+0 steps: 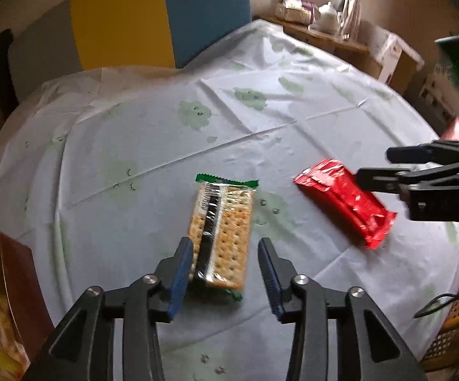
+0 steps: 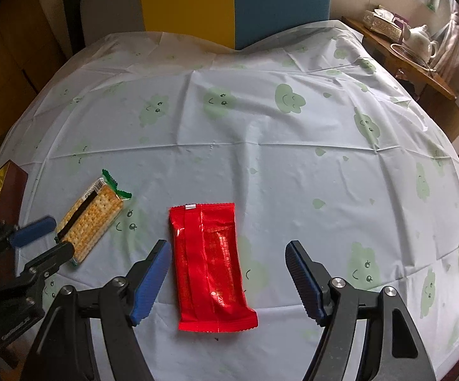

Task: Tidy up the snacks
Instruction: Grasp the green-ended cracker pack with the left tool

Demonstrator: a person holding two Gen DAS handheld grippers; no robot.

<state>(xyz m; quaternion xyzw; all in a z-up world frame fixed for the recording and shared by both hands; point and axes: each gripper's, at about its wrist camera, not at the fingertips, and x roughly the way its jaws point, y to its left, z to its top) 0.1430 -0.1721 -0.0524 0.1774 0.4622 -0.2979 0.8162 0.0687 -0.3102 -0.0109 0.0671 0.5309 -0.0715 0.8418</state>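
a white teapot [image 2: 421,42] sits on a wooden side table [image 2: 432,79] behind the cloud-print tablecloth [image 2: 261,120].

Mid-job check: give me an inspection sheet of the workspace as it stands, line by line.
Surface: round table under a pale tablecloth with green cloud prints, creased.
Job's things: cracker pack with green ends, lying flat; red snack pack lying flat, apart from it; brown box with gold lining at the table's left edge.
Clutter: nothing seen on the cloth.
Grippers: left tool open, astride the cracker pack's near end; right tool open, astride the red snack pack.
Cables: dark cable off the table edge, over a woven basket.
Surroundings: yellow and blue chair back; wooden side table with teapot.
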